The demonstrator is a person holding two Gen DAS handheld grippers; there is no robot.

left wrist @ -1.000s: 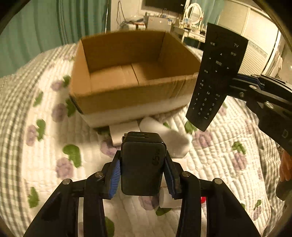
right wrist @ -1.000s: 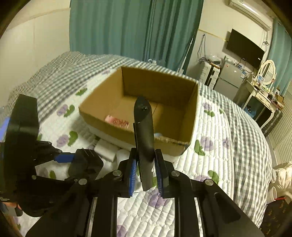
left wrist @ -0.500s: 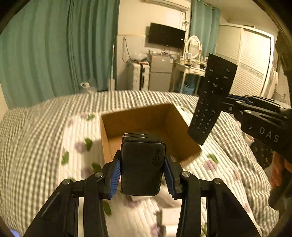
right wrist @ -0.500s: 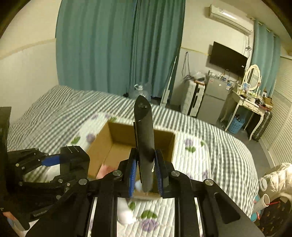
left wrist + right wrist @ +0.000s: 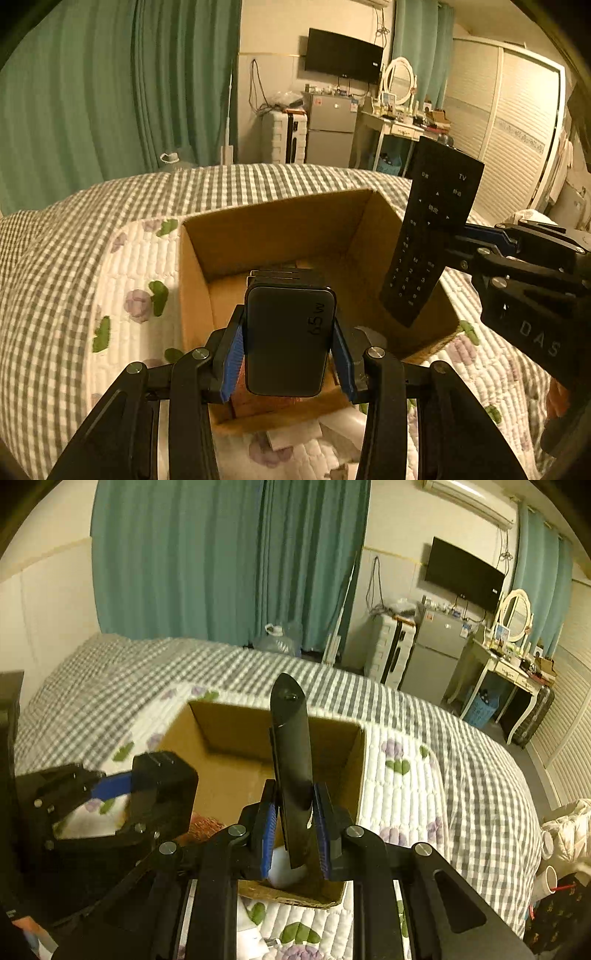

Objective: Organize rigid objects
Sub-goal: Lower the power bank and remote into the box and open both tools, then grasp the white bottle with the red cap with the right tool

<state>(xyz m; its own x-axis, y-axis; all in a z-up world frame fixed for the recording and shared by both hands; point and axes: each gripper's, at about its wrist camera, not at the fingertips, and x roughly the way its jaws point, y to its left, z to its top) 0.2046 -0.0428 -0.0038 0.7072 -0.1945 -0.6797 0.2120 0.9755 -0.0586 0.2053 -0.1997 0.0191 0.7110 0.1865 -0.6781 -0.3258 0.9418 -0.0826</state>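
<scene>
My left gripper [image 5: 288, 354] is shut on a black power adapter [image 5: 290, 339] marked 65 W and holds it above the near left part of an open cardboard box [image 5: 280, 225] on the bed. My right gripper [image 5: 293, 832] is shut on a black TV remote [image 5: 291, 760], held upright over the box [image 5: 236, 731]. The remote also shows in the left wrist view [image 5: 430, 236] over the box's right wall. The adapter shows in the right wrist view [image 5: 162, 790] at the left. A reddish object [image 5: 201, 821] and a white object [image 5: 286, 873] lie in the box.
The box sits on a quilt [image 5: 129, 280] with purple flowers over a grey checked bedspread [image 5: 480, 794]. White packets [image 5: 295, 434] lie on the quilt in front of the box. Green curtains, a fridge [image 5: 328, 129], a dressing table and a wall TV stand behind the bed.
Both grippers have come closer to the box and now hang over its opening, still holding the adapter and the remote. The views tilted down towards the box after having swung up.
</scene>
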